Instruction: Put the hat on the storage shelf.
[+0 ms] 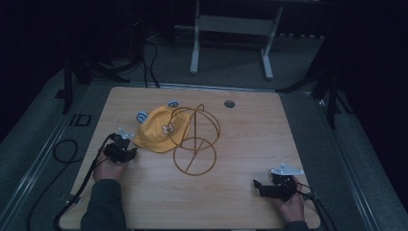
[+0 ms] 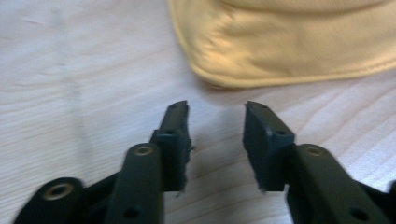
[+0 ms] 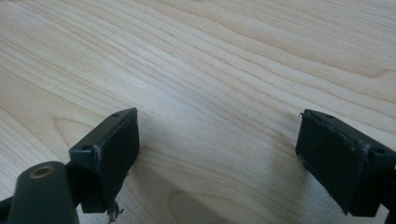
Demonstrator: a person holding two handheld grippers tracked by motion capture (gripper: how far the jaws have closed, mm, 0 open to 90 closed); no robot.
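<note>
High view: my left gripper (image 1: 126,143) sits just beside the yellow cap (image 1: 159,131), which leans on the wire stand (image 1: 195,139) mid-table (image 1: 250,130); right gripper (image 1: 262,185) well apart. Left gripper view: fingers (image 2: 173,135) half-open, empty — approach low, pinch the brim squarely. Cap top cut off, pic blurred. Right gripper view: fingers (image 3: 112,154) wide, nothing between.

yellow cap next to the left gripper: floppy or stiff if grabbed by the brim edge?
The yellow cap is stitched fabric, so probably light, with a floppy crown. Its brim lies flat with a clean edge, likely somewhat stiffer. It leans on the wire stand, which may shift or tip if dragged.
</note>
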